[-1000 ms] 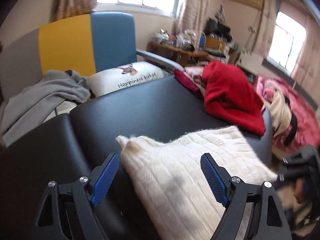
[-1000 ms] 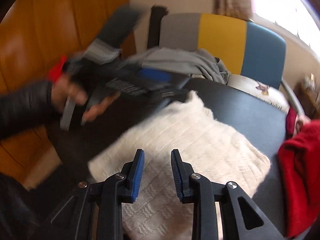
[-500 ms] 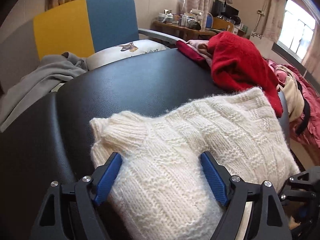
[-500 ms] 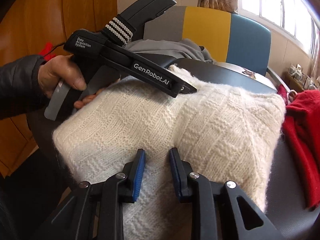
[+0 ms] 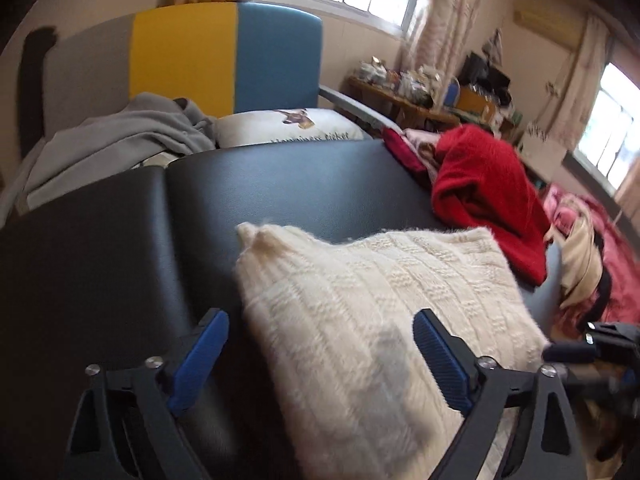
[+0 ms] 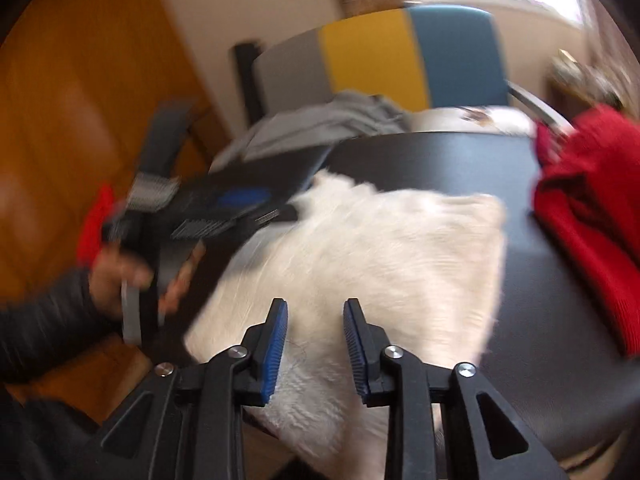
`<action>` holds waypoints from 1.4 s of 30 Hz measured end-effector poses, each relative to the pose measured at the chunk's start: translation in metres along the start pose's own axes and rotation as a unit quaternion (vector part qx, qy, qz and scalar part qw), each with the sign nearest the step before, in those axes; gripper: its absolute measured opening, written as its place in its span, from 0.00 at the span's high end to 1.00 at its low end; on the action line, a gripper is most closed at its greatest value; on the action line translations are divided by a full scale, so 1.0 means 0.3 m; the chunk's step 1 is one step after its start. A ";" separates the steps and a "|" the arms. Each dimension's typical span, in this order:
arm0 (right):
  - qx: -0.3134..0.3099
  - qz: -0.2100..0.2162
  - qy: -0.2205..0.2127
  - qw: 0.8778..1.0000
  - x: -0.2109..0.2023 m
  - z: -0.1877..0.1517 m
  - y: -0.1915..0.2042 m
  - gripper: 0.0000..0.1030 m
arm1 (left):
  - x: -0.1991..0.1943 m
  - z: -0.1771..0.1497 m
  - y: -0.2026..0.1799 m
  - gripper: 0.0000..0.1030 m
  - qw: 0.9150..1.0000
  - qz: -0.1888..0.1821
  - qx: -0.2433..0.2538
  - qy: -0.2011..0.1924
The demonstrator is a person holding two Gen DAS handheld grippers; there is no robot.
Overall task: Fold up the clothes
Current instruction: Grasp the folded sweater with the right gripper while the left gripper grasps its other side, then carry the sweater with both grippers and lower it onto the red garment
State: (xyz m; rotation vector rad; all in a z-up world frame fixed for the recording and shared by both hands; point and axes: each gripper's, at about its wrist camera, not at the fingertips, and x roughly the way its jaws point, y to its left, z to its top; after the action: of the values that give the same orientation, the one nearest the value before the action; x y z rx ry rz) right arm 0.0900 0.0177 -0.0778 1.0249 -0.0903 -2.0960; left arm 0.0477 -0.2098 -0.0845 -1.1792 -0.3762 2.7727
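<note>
A folded cream knitted sweater (image 5: 372, 320) lies on the black padded table (image 5: 280, 188); it also shows in the right wrist view (image 6: 380, 256). My left gripper (image 5: 320, 356) is open wide, its blue pads either side of the sweater's near edge, just above it. My right gripper (image 6: 316, 344) is partly open, its pads a small gap apart over the sweater's near side; nothing is between them. The left gripper's body and the hand holding it show blurred at the sweater's left in the right wrist view (image 6: 208, 208).
A red sweater (image 5: 488, 188) lies on the table's right end. A grey garment (image 5: 120, 148) and a white cushion (image 5: 288, 128) lie on the grey, yellow and blue chair (image 5: 224, 52) behind. Pink and cream clothes (image 5: 592, 256) are heaped beyond the table's right edge.
Both grippers have pulled up and back from the sweater, which now lies flat. The right gripper's pads have spread slightly. Both views are motion-blurred.
</note>
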 end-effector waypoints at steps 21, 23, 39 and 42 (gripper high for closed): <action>0.208 0.115 0.089 0.967 0.279 0.020 -0.365 0.06 | 0.120 -0.108 0.105 0.00 0.973 -0.166 -0.150 0.058; 0.178 0.101 0.095 0.974 0.297 0.029 -0.337 0.18 | 0.124 -0.111 0.084 0.17 0.973 -0.168 -0.148 0.062; 0.020 0.266 0.138 0.954 0.572 0.184 0.365 0.45 | -0.677 -0.341 0.361 0.47 0.963 -0.032 -0.228 -0.141; -0.038 0.316 0.144 0.937 0.653 0.276 0.632 0.45 | -0.922 -0.373 0.434 0.47 0.950 0.039 -0.233 -0.206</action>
State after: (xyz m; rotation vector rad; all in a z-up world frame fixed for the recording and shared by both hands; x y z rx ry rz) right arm 0.0783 -0.2669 -0.0762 1.0700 -0.1671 -1.3475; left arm 0.3202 -0.3675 -0.0021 -0.6645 -1.0950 3.0902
